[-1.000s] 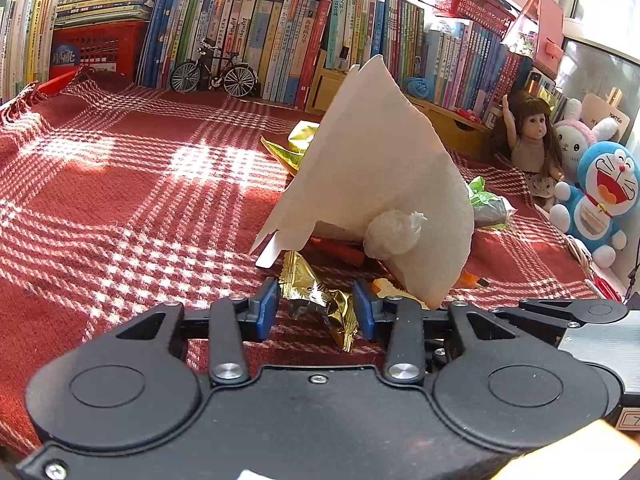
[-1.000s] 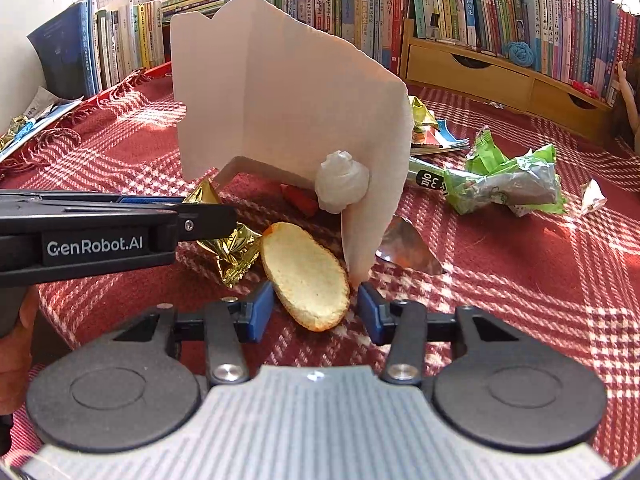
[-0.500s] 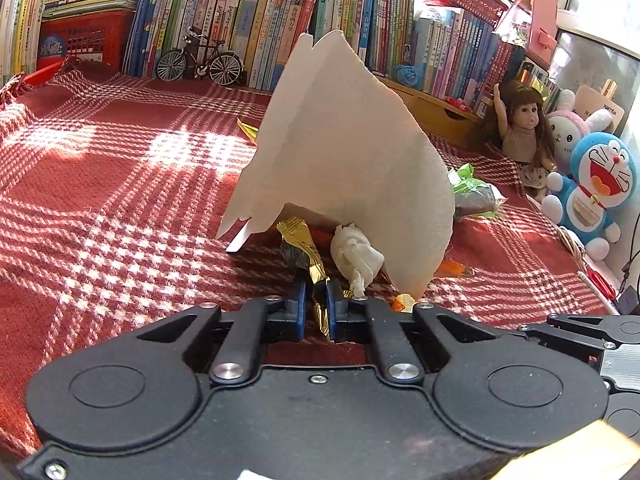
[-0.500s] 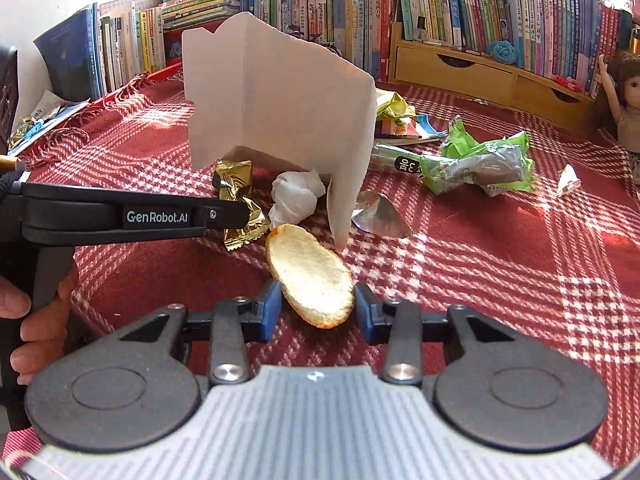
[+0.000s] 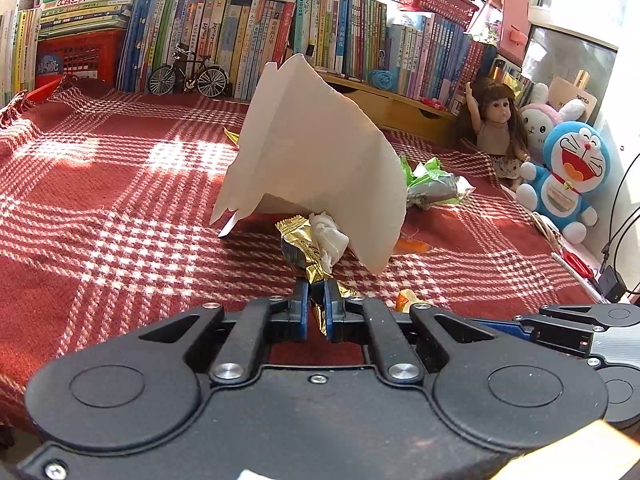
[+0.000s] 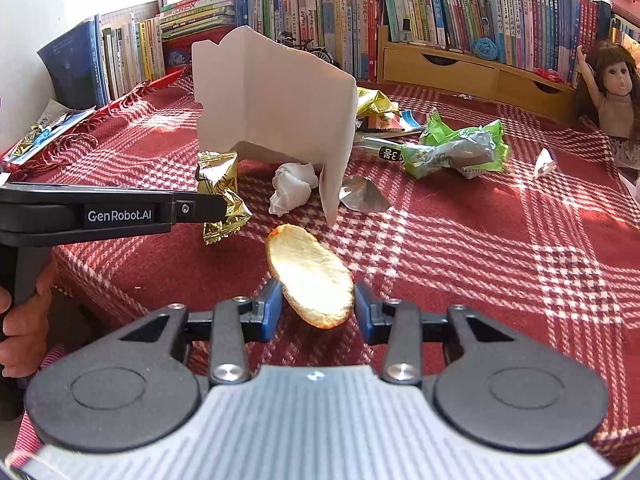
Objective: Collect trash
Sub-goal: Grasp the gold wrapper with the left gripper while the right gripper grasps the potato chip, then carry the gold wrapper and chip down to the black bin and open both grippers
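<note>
My left gripper [image 5: 316,300] is shut on a crumpled gold foil wrapper [image 5: 306,246] and holds it off the red checked cloth; the wrapper also shows in the right wrist view [image 6: 222,196]. My right gripper [image 6: 314,306] is shut on a pale potato chip [image 6: 310,276], gripped by its edges. A crumpled white tissue [image 6: 292,188] lies by a bent white cardboard sheet [image 6: 272,108] that stands on the cloth. A green wrapper [image 6: 456,150] and a silver foil scrap [image 6: 364,198] lie to the right.
Books line the back of the table. A toy bicycle [image 5: 188,76] stands at the back left. A doll [image 5: 496,128] and plush toys [image 5: 568,176] sit at the right. An orange scrap [image 5: 414,245] lies beside the cardboard. The table edge [image 6: 100,284] is near my left gripper.
My left gripper closed on the gold wrapper and pulled it back from the cardboard. My right gripper, holding the chip, drew back and rose a little.
</note>
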Demonstrator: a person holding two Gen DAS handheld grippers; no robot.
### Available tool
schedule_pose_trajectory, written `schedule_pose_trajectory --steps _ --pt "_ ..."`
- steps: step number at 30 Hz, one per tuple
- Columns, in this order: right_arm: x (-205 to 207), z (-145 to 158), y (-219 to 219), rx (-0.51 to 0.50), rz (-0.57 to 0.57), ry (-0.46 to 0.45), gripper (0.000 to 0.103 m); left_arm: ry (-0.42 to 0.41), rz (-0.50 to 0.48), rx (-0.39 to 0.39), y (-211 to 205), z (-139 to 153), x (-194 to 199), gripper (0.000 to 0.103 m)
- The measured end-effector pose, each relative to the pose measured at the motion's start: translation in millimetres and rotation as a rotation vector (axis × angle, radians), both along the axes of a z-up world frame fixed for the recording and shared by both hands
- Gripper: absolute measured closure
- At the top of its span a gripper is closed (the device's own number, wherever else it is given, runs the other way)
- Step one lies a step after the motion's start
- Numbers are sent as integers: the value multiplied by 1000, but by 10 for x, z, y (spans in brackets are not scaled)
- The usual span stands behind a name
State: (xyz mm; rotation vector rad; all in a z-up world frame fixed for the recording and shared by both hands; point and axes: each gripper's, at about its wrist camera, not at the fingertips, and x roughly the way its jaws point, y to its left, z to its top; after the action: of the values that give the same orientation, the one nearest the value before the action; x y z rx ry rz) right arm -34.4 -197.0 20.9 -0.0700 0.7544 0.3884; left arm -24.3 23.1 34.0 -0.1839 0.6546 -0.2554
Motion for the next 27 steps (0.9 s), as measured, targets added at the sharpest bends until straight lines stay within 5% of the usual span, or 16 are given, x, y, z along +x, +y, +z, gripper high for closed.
schedule_pose_trajectory --steps 16,27 --pt "-819 -72 -65 -21 54 73 59 39 -67 8 93 67 -995 95" --pt "-1056 -420 36 -68 110 203 58 243 -126 30 125 -335 -1312 95"
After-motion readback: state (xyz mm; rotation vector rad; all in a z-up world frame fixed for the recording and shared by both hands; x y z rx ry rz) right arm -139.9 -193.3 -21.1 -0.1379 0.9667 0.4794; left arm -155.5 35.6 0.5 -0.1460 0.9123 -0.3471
